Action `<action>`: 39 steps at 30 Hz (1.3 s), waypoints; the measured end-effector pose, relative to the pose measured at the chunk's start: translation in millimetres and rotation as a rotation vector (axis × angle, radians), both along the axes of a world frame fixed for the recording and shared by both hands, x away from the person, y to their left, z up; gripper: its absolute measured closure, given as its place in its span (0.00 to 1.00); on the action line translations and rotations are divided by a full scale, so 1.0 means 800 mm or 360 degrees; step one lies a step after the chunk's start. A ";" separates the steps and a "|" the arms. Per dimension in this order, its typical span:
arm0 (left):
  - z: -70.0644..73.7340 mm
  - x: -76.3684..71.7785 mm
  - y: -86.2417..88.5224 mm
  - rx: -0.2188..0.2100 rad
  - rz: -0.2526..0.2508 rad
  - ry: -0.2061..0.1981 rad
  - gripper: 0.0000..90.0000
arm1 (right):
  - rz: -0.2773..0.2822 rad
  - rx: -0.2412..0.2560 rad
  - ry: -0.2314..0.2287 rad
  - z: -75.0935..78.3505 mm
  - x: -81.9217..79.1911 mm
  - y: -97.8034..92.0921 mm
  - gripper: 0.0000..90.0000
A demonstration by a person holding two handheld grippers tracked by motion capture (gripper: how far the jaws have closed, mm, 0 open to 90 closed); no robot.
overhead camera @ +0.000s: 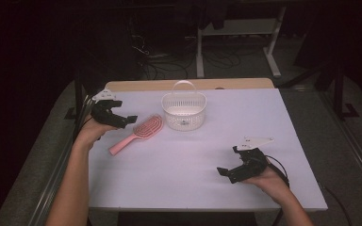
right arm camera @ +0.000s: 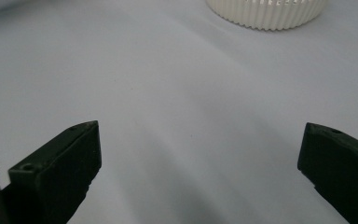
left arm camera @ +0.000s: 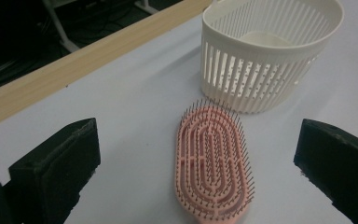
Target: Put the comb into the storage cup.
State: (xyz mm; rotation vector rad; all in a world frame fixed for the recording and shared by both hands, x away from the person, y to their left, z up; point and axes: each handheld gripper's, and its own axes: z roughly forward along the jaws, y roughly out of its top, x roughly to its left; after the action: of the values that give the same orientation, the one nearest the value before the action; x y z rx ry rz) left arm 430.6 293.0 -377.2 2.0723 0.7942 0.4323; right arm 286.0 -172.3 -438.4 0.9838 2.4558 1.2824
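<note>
The step in hand looks like the approach to a pick: the left gripper (overhead camera: pixel 122 119) hovers over the far left part of the table (overhead camera: pixel 264 122), its jaws spread wide and holding nothing, aimed at the pink hairbrush (overhead camera: pixel 139 132). The hairbrush lies flat on the table, bristles up, with its oval head pointing toward the white slatted basket (overhead camera: pixel 184 111) and its handle running back toward the person's side. In the left gripper view the head of the hairbrush (left arm camera: pixel 214 161) sits between the two black jaws but ahead of and below them, touching neither, and the basket (left arm camera: pixel 265 60) stands just beyond the tip of the head, near it but apart. My reading is that the next move calls for the left gripper to come down and forward until the jaws straddle the brush, probably at the narrower neck or handle rather than across the bristled head, and then to close before lifting it toward the basket. The right gripper (overhead camera: pixel 231 173) rests near the front right of the table, well apart from the hairbrush, its jaws also released and empty; in the right gripper view bare table lies between them, with the lower rim of the basket (right arm camera: pixel 265 14) far ahead.
</note>
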 end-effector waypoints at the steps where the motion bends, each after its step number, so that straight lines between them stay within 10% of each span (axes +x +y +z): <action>1: 0.000 0.000 0.000 0.0014 0.0002 0.0005 0.00 | -0.0001 0.0000 0.0000 0.000 0.000 0.000 0.00; 39: -0.016 0.000 -0.011 0.0365 0.0008 0.0185 0.00 | 0.0004 -0.0011 -0.0003 0.000 0.000 -0.001 0.00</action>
State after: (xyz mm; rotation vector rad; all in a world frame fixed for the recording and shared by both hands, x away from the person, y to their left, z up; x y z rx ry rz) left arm 431.0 284.3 -389.8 2.3259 0.8510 0.4252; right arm 285.8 -173.2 -438.4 0.9778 2.4592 1.2742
